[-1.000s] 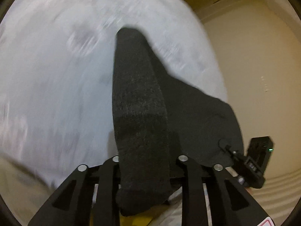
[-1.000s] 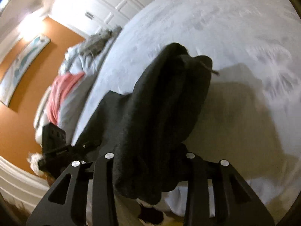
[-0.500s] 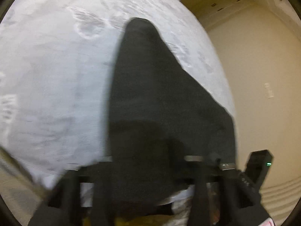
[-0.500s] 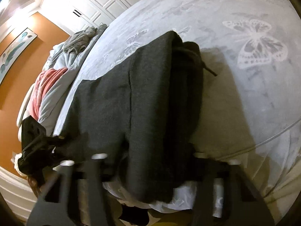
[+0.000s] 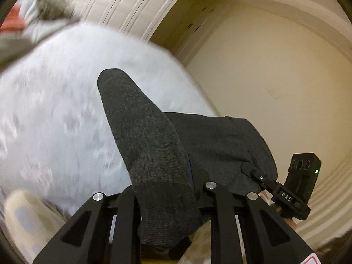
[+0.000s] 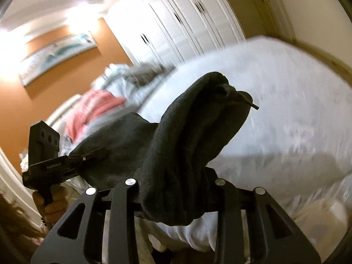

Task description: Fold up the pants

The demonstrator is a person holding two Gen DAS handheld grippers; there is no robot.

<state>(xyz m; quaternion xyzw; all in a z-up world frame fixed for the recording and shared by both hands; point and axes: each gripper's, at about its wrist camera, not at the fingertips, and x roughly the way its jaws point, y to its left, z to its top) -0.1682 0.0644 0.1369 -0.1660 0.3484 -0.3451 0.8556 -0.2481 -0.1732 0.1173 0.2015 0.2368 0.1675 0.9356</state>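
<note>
Pants held up between two hand-held grippers

Fabric fills both sets of jaws. Our left hand-held gripper (image 5: 167,198) is closing on a thick fold of the dark grey pants (image 5: 149,145); our right hand-held gripper (image 6: 176,189) is clamped narrowly on another bunch of the pants (image 6: 187,136), near the drawstring (image 6: 246,101). The cloth stretches sideways from one gripper to the other, while each pinched end juts forward, away from us. The garment hangs above the pale bed (image 6: 286,101). Beyond stand white closet doors (image 6: 176,26).
</note>
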